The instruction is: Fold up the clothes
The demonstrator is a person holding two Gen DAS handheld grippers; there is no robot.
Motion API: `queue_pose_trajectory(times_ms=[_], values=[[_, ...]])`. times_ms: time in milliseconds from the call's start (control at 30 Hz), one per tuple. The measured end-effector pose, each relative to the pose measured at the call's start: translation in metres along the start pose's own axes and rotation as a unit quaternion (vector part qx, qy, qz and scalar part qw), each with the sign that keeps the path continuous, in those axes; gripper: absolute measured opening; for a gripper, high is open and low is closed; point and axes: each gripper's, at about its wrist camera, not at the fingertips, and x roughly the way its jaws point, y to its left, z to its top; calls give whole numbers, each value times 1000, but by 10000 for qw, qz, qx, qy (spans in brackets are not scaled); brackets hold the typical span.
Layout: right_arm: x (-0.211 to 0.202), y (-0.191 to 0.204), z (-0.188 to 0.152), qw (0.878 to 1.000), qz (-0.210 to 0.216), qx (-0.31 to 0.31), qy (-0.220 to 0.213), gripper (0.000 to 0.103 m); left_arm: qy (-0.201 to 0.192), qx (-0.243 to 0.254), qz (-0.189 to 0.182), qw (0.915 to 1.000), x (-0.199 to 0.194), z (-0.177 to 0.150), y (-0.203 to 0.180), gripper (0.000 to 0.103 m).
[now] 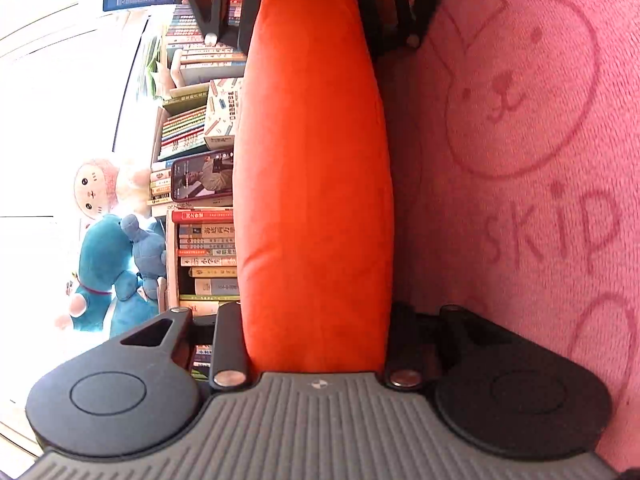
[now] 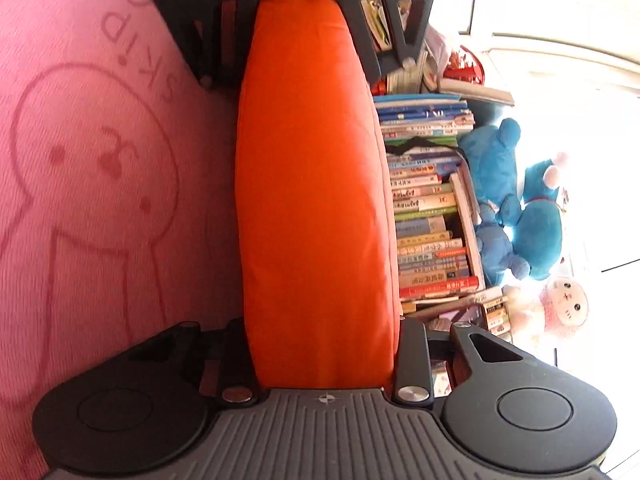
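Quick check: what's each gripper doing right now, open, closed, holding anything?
Left gripper: closed on one end of the orange cloth.
Right gripper: closed on the other end of the cloth, stretched between the two.

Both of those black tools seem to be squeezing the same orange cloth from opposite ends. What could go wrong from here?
1. The left tool and right tool face each other, each clamped on the folded orange garment. If one lets go early, the fold may sag open.
2. The thick bundle could slip unevenly and skew the fold.
3. The pink bunny blanket lies right beside the cloth; a finger might snag it.
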Motion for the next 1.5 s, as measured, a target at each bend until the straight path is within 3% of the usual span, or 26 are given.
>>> queue_pose_trajectory(times_ms=[267,433,567,733,1000,1133,1267,1500], values=[[-15,-16,-38,9970,27,278,723,34,682,-71,-36,9976,7,-43,3,31],[-49,-13,-69,9928,44,376,1137,32,940,-31,99,9955,0,-57,-2,30],[-69,0,-71,9934,-4,231,1123,28,899,-90,286,9955,-4,-61,0,29],[-135,23,-77,9952,-71,81,975,28,719,-136,332,9968,-28,-64,9,28],[-216,26,-71,9971,-29,105,750,27,255,-126,166,9995,-123,-65,8,28],[-260,34,-65,9974,121,126,703,27,162,10,-17,9999,-152,-69,3,28],[-277,52,-65,9966,247,94,775,27,258,330,-55,9991,-155,-79,-21,28],[-286,51,-52,9966,390,309,659,26,631,422,-72,9971,-151,-97,-19,29]])
